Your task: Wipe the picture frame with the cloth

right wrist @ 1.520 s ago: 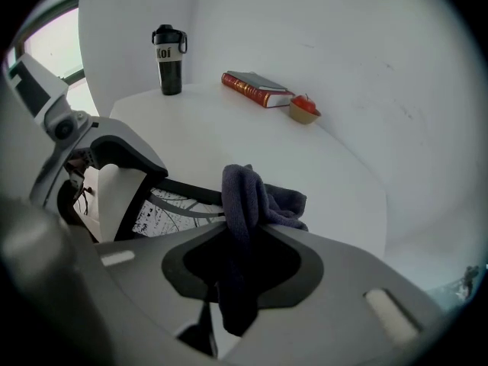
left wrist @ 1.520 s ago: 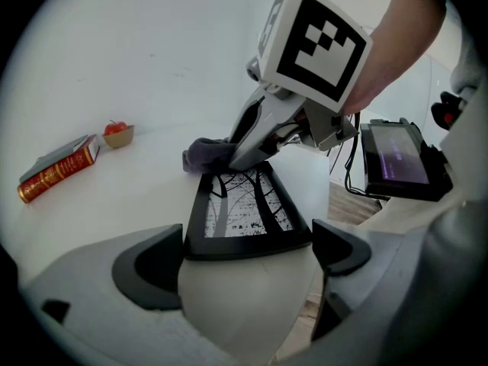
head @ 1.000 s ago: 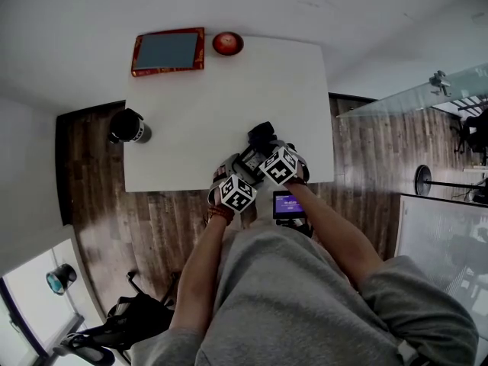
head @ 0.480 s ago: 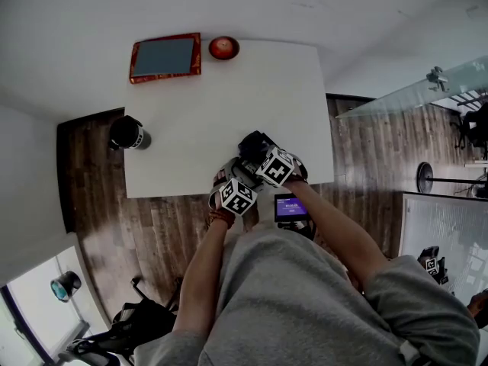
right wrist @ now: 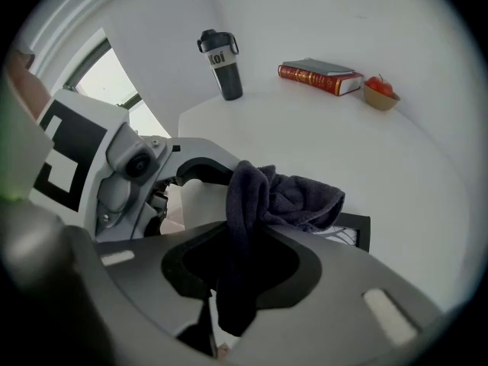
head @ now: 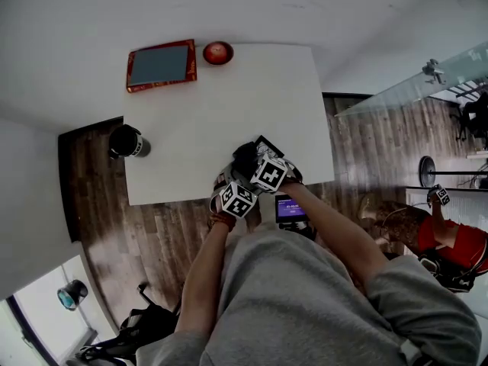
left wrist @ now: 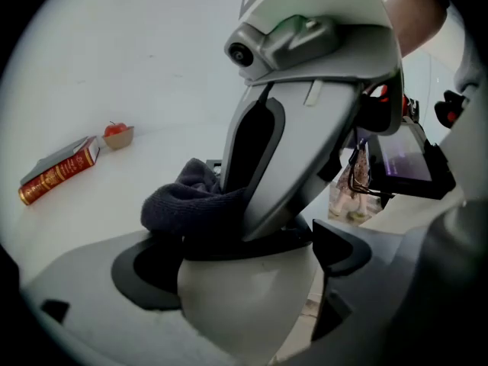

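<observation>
Dark cloth bunched over black frame
Cloth hangs pinched in the right tool; the frame's corner shows just beyond it, underneath.

**Bystanders on the desk**

Well ahead of the jaws, a red book lies at the far edge of the white desk. A small bowl of red fruit sits just beside it. Off to their left stands a dark tumbler. Behind them glows a small screen.
</observation>
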`<state>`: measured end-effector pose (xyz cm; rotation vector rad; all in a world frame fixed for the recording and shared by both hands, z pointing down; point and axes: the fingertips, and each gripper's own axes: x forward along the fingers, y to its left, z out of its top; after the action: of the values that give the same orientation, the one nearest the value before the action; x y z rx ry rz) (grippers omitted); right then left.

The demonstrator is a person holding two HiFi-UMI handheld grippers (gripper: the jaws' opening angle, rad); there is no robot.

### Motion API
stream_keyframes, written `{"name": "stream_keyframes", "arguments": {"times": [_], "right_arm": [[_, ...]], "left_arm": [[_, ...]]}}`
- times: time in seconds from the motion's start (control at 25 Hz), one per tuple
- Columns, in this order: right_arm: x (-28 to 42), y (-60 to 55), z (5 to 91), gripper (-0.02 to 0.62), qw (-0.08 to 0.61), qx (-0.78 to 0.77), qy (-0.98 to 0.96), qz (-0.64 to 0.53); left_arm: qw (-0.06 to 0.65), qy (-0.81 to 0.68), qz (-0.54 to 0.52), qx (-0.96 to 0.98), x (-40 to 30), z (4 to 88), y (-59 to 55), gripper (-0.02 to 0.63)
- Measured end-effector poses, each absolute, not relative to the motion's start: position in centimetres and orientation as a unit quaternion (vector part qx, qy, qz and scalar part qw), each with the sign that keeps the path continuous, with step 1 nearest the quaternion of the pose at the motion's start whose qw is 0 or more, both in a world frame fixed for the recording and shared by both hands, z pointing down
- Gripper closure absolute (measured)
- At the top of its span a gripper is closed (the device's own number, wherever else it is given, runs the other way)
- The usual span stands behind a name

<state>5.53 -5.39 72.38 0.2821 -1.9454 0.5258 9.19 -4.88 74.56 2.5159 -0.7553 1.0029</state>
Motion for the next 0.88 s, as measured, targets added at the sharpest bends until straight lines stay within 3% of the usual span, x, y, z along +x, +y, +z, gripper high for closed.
{"name": "stream_keyframes", "arguments": {"times": [0.88], "right_arm": [[4.2, -3.3, 70.9, 0.499, 0.466, 0.057, -0.839, 0.274]], "left_arm": [[0.160, -0.268, 0.351, 0.883, 9.4, 74.6, -5.0, 0.077]]}}
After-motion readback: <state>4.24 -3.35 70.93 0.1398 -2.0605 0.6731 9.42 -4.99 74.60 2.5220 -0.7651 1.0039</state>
